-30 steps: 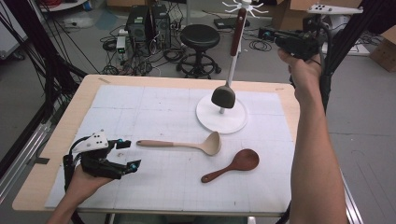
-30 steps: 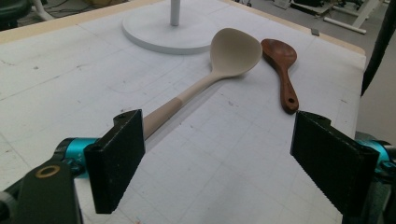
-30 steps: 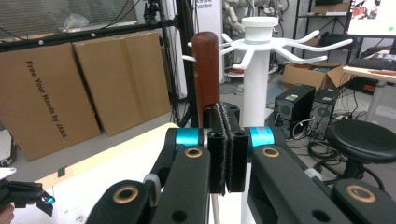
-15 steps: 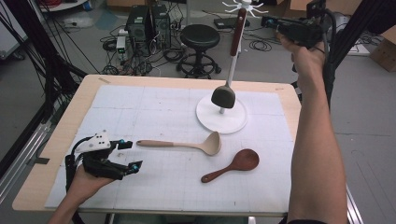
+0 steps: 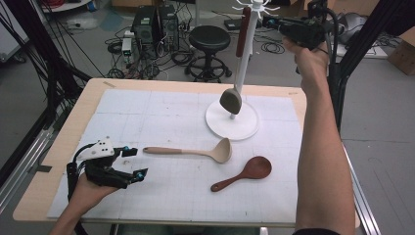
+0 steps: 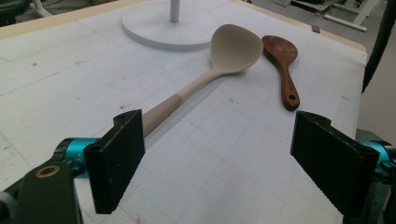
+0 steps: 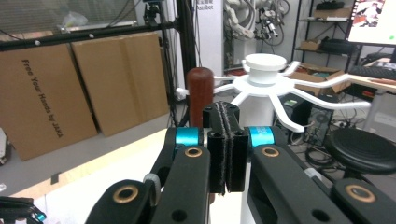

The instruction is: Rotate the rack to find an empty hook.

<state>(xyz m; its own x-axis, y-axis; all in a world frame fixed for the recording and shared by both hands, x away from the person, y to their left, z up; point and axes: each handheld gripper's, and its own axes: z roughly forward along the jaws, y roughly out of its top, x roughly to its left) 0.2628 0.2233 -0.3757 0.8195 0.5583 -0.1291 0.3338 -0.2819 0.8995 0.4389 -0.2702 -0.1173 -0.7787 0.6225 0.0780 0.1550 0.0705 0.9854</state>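
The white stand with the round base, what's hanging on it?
A dark-headed spoon with a reddish-brown handle hangs from the white stand with the round base, its head just above the base. Whether the handle's top sits on a hook cannot be seen.

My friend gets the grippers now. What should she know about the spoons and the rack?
Left gripper: open, resting on the table, jaws astride the beige ladle's handle end, not gripping.
Right gripper: shut, empty, up by the top of the rack.
Done: one dark-headed spoon hangs on the rack.
Left: the beige ladle and the brown spoon lie on the mat, probably to be hung next.
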